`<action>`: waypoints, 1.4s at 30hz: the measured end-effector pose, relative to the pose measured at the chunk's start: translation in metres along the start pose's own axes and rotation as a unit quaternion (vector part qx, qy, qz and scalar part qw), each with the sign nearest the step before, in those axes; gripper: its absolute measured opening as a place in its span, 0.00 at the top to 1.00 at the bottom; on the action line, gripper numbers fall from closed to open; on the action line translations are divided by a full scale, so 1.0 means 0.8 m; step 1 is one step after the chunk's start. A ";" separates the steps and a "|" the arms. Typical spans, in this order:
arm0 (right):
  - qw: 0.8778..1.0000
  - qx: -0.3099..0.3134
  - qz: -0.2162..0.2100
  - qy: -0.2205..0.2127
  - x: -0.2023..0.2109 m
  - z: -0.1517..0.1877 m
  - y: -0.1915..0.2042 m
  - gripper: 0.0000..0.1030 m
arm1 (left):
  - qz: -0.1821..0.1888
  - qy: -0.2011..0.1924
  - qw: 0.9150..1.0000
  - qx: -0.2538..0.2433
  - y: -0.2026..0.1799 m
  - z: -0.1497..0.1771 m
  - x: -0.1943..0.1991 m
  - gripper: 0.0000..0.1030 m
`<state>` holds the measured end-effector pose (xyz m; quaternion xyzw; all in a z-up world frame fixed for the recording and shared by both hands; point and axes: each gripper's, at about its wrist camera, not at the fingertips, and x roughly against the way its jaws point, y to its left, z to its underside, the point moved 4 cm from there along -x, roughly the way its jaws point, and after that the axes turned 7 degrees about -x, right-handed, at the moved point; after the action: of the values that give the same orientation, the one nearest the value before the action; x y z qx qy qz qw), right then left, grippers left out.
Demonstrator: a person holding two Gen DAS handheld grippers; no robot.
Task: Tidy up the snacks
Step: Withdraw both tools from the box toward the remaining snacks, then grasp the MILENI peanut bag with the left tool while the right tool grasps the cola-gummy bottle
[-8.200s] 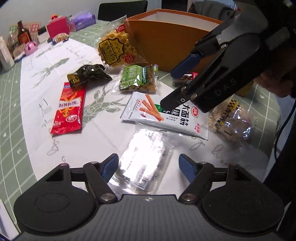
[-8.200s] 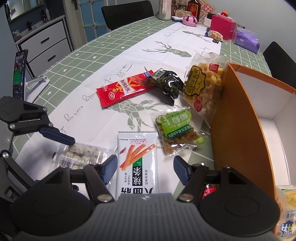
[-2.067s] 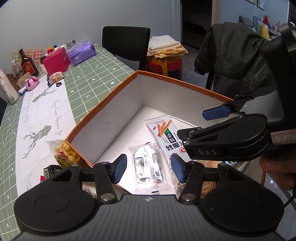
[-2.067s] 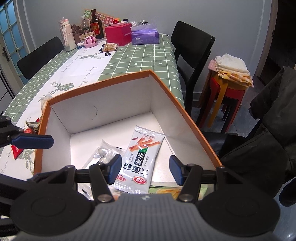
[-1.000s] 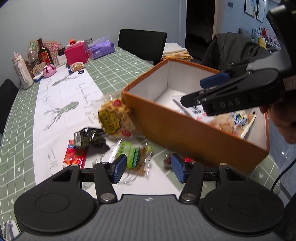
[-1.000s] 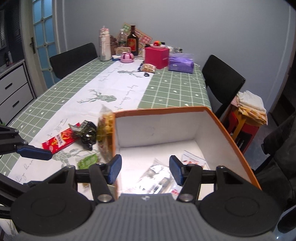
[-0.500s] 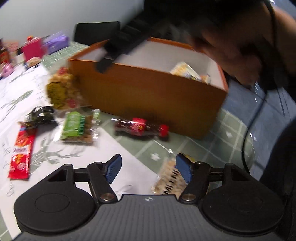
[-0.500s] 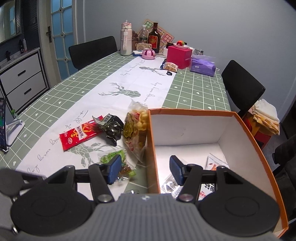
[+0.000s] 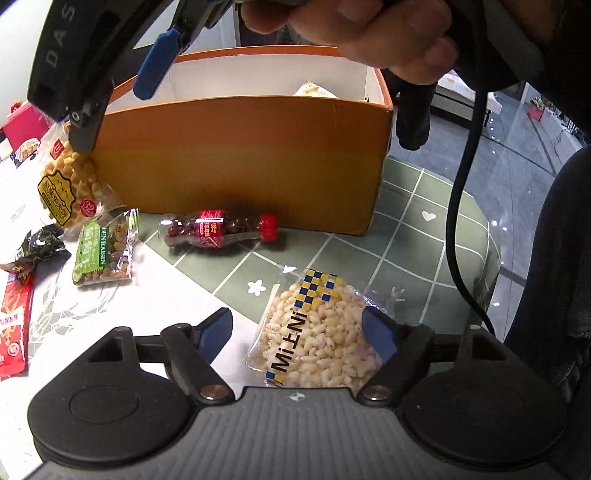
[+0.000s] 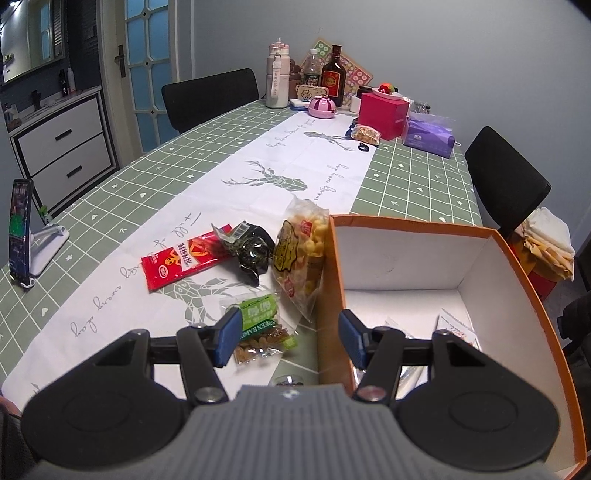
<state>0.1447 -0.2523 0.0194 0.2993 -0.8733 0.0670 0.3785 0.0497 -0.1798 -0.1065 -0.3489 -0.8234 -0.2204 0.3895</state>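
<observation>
The left gripper [image 9: 297, 334] hangs low over the table with its jaws spread wide, and the clear bag of puffed rice [image 9: 316, 336] lies between them — its right edge reaches the right fingertip, while the left fingertip stands apart from it. The bag rests flat on the green checked cloth [image 9: 413, 236], near the table's edge and in front of the orange box [image 9: 243, 162].

Just before the box wall lies a small bottle [image 9: 218, 229] of dark round candies on its side, red cap to the right. Left of it sits the green raisin pack [image 9: 101, 251]; beyond that a bag of yellow puffs [image 9: 68, 184] leans against the box corner. A dark wrapper [image 9: 35, 247] and a red packet [image 9: 14, 325] lie at the far left on the white runner.

The right gripper [image 10: 290, 334] is held above the box's near corner — jaws open, gripping nothing. From the left wrist view it shows at the top, with the hand [image 9: 369, 33] that holds it. Inside the box, packets [image 10: 454, 332] lie on the white floor. At the far end of the table stand bottles [image 10: 332, 79], a pink box [image 10: 382, 114] and a purple pack [image 10: 428, 138].
</observation>
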 end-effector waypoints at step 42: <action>0.998 0.042 -0.011 0.039 -0.017 0.025 0.026 0.45 | 0.010 0.014 0.998 0.062 0.037 0.023 0.008 0.08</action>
<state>0.1277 -0.2359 -0.0014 0.3220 -0.8508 0.1115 0.4000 0.0598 -0.1457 -0.1096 -0.3290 -0.8263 -0.1699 0.4245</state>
